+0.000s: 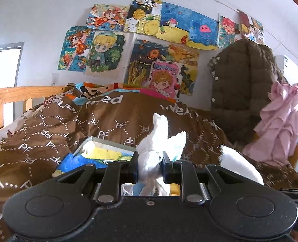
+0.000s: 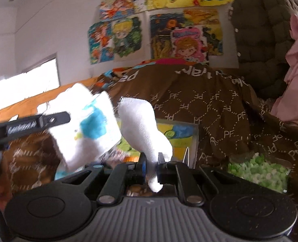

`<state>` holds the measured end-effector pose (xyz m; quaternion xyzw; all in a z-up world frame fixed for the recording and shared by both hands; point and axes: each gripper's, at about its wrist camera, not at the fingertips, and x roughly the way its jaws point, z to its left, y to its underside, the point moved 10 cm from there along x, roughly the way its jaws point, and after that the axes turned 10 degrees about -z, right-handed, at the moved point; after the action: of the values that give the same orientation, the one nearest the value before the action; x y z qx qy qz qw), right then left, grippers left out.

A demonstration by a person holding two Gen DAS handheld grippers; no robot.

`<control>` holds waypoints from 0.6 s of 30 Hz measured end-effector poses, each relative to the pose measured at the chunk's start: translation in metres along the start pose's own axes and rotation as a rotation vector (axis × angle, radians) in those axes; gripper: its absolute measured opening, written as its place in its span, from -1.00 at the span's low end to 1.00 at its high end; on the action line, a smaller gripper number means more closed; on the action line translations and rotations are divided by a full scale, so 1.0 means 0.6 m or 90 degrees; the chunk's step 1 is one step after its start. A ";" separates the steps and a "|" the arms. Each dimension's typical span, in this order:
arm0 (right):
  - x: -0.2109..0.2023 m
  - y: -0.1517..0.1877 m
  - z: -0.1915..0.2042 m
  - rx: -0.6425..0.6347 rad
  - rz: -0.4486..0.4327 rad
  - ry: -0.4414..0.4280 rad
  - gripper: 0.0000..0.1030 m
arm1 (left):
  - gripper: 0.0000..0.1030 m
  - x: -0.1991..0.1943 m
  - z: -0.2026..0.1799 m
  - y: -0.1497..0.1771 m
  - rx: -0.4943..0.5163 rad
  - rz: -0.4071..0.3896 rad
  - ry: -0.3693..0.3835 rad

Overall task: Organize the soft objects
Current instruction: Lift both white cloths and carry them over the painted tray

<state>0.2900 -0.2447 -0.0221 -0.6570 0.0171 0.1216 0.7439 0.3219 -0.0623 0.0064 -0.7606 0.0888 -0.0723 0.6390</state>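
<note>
My left gripper (image 1: 150, 162) is shut on a white sock with a blue print (image 1: 159, 141), held above the bed; the same sock shows in the right wrist view (image 2: 84, 129) with the left gripper's finger (image 2: 48, 120) beside it. My right gripper (image 2: 150, 164) is shut on a plain white sock (image 2: 142, 127), whose end also shows in the left wrist view (image 1: 237, 163). Both socks hang over a colourful open box (image 1: 106, 153) lying on the brown quilt (image 1: 48, 133).
A brown padded jacket (image 1: 239, 84) and a pink garment (image 1: 280, 121) hang at the right. A tray of green and white bits (image 2: 259, 171) sits on the quilt. A wooden bed rail (image 1: 17, 94) runs at the left. Drawings (image 1: 149, 40) cover the wall.
</note>
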 end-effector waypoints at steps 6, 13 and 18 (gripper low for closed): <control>0.079 -0.014 -0.003 0.024 -0.014 0.019 -0.79 | -0.57 0.063 0.036 0.014 -0.031 -0.011 -0.013; 0.153 0.003 -0.006 0.032 0.015 0.024 -0.79 | -0.57 0.117 0.053 0.037 -0.071 0.012 -0.002; 0.185 0.027 0.000 0.026 0.054 0.021 -0.79 | -0.57 0.139 0.058 0.075 -0.096 0.054 0.006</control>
<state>0.3943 -0.2253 -0.0583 -0.6421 0.0601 0.1418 0.7510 0.4089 -0.0556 -0.0441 -0.8016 0.1295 -0.0418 0.5821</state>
